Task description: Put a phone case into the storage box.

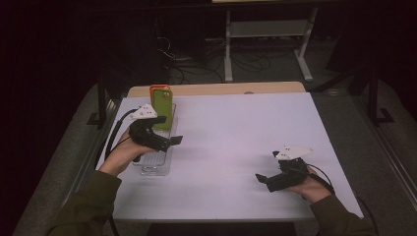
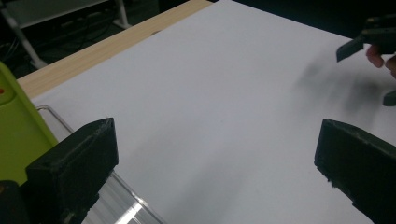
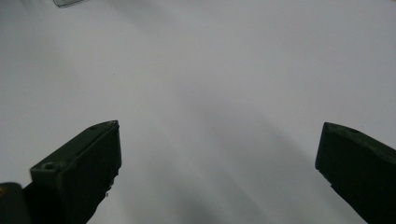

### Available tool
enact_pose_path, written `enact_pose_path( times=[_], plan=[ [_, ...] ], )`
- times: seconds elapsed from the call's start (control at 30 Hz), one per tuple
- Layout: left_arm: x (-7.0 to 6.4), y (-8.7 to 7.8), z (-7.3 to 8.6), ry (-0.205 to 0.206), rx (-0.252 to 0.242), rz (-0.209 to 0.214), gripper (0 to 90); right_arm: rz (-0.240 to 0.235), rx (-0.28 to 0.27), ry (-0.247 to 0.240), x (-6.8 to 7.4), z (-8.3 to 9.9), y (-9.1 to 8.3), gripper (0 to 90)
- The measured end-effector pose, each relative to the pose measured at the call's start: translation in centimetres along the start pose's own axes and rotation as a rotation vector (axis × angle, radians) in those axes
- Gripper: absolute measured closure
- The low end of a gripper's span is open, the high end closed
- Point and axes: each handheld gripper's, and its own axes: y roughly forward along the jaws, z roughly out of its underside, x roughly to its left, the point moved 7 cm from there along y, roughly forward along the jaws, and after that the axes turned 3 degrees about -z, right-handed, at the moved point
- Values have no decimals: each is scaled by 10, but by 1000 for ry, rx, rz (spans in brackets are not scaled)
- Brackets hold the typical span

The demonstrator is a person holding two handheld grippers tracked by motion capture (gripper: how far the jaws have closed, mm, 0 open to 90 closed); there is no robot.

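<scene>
A clear plastic tray (image 1: 156, 166) lies at the table's left side. A green flat case (image 1: 162, 107) stands upright at its far end, with an orange edge (image 1: 158, 87) showing behind it. My left gripper (image 1: 169, 143) hovers over the tray's middle, just in front of the case, open with nothing between its jaws. In the left gripper view the gripper (image 2: 215, 168) has the green case (image 2: 14, 130) at its left and the tray's rim (image 2: 109, 198) below its left jaw. My right gripper (image 1: 266, 168) is held open and empty near the front right; its own view shows the gripper (image 3: 217, 163) above bare white table.
The white table top (image 1: 231, 128) has a wooden strip (image 1: 221, 89) along its far edge. Beyond it, a dark floor holds cables and a white frame stand (image 1: 265, 34). A corner of the clear tray (image 3: 70, 2) shows in the right gripper view.
</scene>
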Motion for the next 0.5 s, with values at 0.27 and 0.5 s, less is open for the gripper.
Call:
enact_pose_path(
  times=[0.27, 0.5],
  plan=[
    [-17, -5, 14, 38, 2, 36, 0, -6, 3, -5, 1, 0, 0, 0],
    [-24, -7, 28, 48, -8, 29, 0, -9, 5, -7, 1, 0, 0, 0]
  ],
)
